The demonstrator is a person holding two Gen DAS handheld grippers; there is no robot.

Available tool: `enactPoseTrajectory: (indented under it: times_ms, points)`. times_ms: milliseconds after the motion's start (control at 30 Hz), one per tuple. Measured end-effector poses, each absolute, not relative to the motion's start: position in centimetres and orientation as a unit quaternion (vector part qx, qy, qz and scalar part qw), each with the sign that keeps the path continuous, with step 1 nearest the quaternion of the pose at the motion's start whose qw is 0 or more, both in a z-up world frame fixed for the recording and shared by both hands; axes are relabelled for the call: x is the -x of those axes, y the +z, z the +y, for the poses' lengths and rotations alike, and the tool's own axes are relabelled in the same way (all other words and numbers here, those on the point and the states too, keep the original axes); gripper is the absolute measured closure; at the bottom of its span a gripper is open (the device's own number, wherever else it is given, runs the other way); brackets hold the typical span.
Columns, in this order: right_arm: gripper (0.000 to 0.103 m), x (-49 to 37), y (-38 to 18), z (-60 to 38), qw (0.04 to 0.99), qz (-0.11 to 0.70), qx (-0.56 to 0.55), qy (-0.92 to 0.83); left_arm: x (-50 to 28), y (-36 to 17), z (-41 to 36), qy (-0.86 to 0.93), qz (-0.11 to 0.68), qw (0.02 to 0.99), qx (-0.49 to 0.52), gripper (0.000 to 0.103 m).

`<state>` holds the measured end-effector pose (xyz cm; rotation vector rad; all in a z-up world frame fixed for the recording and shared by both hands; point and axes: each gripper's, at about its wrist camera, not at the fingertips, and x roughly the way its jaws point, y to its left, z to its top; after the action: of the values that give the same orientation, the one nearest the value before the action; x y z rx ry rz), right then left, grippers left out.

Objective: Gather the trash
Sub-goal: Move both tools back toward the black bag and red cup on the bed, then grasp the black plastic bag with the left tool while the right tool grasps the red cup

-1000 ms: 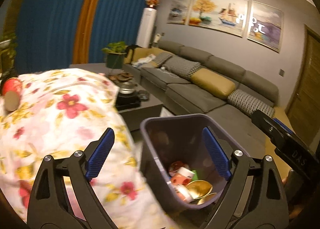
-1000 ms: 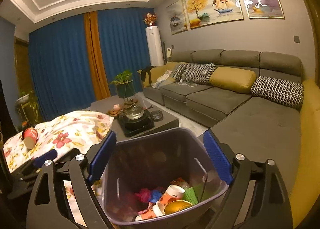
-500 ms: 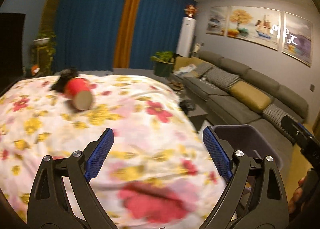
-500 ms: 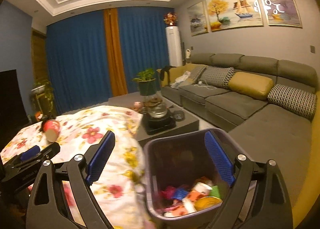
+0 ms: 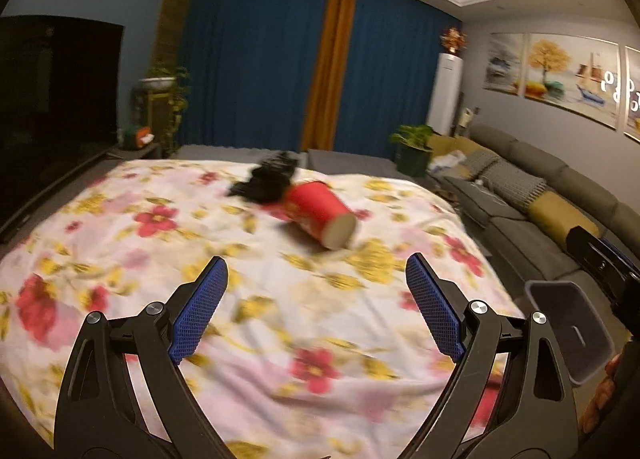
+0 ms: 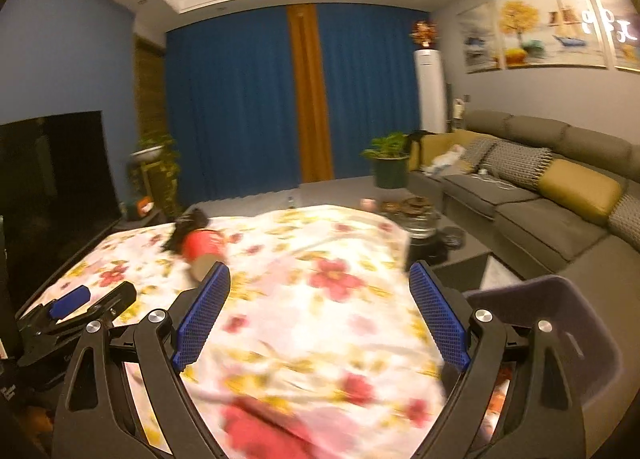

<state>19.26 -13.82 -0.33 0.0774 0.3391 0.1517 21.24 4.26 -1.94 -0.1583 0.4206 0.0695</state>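
Note:
A red paper cup [image 5: 320,214] lies on its side on the floral tablecloth [image 5: 280,299], its open mouth toward me, with a crumpled black thing [image 5: 268,181] just behind it. My left gripper [image 5: 316,301] is open over the cloth, short of the cup, nothing between its blue pads. My right gripper [image 6: 320,311] is open too, above the cloth's near right part; the red cup [image 6: 202,247] sits beyond its left finger. The grey trash bin [image 6: 568,335] stands at the table's right edge, behind the right finger, and the bin [image 5: 568,323] shows in the left wrist view.
A grey sofa [image 6: 540,195] with cushions runs along the right wall. A potted plant [image 6: 390,167] and a tea set stand on the low dark table [image 6: 436,235] beyond the cloth. A dark TV [image 6: 52,179] is at left. The left gripper [image 6: 76,307] shows at lower left.
Both views have swung left, from the bin and sofa onto the floral cloth. The bin slid to the right edge, and the red cup now lies ahead. Both grippers stay open.

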Motion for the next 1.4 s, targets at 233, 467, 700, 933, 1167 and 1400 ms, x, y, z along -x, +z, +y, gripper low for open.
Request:
enactPoseTrajectory:
  times_ms: [233,467,700,933,1167,1400]
  points:
    - [0.015,-24.2,-0.5,-7.2,0.978,0.175,-0.016,0.117,-22.9,-1.3,8.6,0.068,0.204,0.973,0.081,0.014]
    - [0.015,-29.9,-2.0,-2.4,0.97,0.2,0.003,0.138,-25.5,-1.3,11.0,0.078,0.201,0.974,0.074,0.014]
    - [0.015,-35.6,-4.2,1.3,0.953,0.256,0.02,0.163,-28.5,-0.9,13.7,0.08,0.182,0.977,0.081,0.014]
    - [0.02,-38.7,-6.5,3.0,0.934,0.311,0.019,0.177,-33.4,-0.8,14.5,0.058,0.172,0.982,0.059,0.014]
    - [0.04,-40.3,-8.4,3.8,0.916,0.354,0.027,0.185,-36.9,-1.4,15.0,0.046,0.178,0.982,0.041,0.014]
    - [0.042,-40.0,-8.1,1.9,0.921,0.348,-0.002,0.176,-40.2,-2.4,14.7,0.021,0.201,0.979,0.039,0.014]
